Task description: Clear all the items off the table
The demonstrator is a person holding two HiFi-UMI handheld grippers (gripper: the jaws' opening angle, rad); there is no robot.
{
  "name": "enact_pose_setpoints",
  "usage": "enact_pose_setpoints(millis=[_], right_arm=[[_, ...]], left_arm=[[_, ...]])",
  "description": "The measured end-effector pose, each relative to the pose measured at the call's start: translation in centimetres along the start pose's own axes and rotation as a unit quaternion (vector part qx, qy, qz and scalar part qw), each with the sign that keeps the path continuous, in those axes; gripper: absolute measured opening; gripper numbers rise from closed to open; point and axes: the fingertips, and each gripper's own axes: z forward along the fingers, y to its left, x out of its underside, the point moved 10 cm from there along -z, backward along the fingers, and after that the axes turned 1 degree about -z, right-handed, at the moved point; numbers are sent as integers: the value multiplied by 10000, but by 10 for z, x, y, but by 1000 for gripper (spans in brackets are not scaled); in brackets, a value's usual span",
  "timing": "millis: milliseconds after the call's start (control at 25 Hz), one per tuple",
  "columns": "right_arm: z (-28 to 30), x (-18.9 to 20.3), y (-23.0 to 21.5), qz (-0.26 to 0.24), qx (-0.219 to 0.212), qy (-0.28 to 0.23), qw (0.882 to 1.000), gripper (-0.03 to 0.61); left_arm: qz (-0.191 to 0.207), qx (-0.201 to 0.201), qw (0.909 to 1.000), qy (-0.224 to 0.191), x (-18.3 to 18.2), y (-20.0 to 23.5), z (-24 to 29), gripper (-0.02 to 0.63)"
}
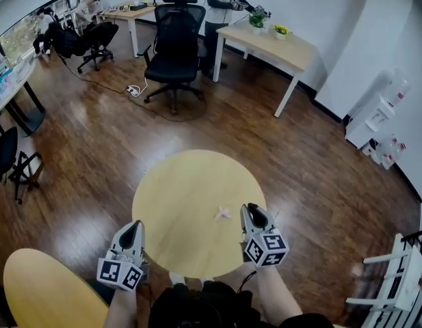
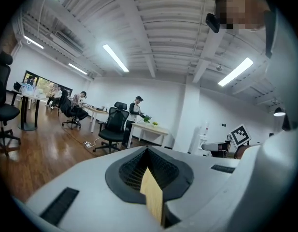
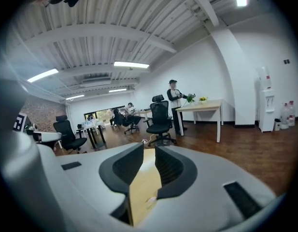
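Head view, left to right. A second round table [image 1: 43, 289] of pale wood lies left of the left gripper, partly out of frame.

The left gripper [image 1: 134, 226] is grey with dark ribbed pads and a marker cube. It hangs over the near left edge of the round table [image 1: 190, 183]. In the left gripper view its jaws meet at the tips, and only a thin wedge of tabletop shows behind them. Nothing is held.

The round table has a smooth, pale yellow wooden top. One thing lies on it: a small, crumpled, pinkish paper scrap [image 1: 223, 213]. The scrap sits between the two grippers, just left of the right gripper's tips and well apart from the left gripper.

The right gripper [image 1: 253, 212] is over the near right edge. In the right gripper view its jaws stand a narrow gap apart, with bare tabletop [image 3: 145, 178] between the pads.

Nothing stands between either gripper and the scrap.

Beyond both grippers, across glossy dark plank flooring, stand one black mesh office chair [image 1: 176, 39] and one long rectangular desk [image 1: 272, 43] with a person [image 1: 221, 5] at it. A white slatted chair [image 1: 395, 279] stands right of the right gripper.
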Motion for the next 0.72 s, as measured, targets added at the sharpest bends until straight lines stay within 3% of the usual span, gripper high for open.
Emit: enact_pose_setpoints(millis=[120, 240, 440, 560, 720], right_arm=[[10, 24, -1, 17, 73, 374, 9993, 84], [23, 51, -1, 181, 184, 842, 9961, 220], [44, 95, -1, 271, 403, 1553, 9867, 229], [62, 120, -2, 339, 410, 1978, 9788, 305], [82, 146, -6, 369, 560, 2319, 9704, 305]], left_arm=[[-79, -52, 9997, 205, 12, 4, -4, -9], [-177, -136, 9989, 403, 23, 11, -9, -9], [-372, -278, 9968, 650, 40, 20, -12, -9], [-397, -275, 9954, 829, 46, 23, -7, -9], [-385, -222, 9936, 1038, 53, 24, -1, -9]])
